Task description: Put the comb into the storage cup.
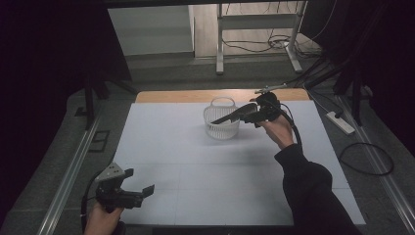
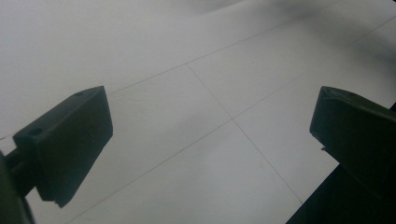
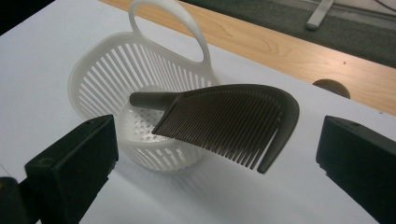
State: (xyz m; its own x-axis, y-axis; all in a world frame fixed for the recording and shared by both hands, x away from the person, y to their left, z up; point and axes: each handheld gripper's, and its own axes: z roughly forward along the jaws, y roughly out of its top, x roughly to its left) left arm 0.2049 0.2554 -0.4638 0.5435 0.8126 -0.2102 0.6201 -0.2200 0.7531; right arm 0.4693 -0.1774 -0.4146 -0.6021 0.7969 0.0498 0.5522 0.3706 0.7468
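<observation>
Right gripper [image 3: 215,154] jaws wide, nothing held; comb [image 3: 229,123] dead ahead, long axis crosswise, propped in basket [image 3: 100,74], probably resting on its rim, near tabletop's far edge.

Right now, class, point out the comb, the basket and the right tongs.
comb [image 3: 224,122], right gripper view, on its teeth.
basket [image 3: 100,77], right gripper view, on its slatted wall.
right tongs [image 1: 255,113], high view, between the tips.

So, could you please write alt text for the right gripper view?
A dark comb rests tilted in a white slotted basket, its handle inside and its teeth jutting over the near rim. The right gripper is open, its two black jaws apart on either side, above a white table.
</observation>
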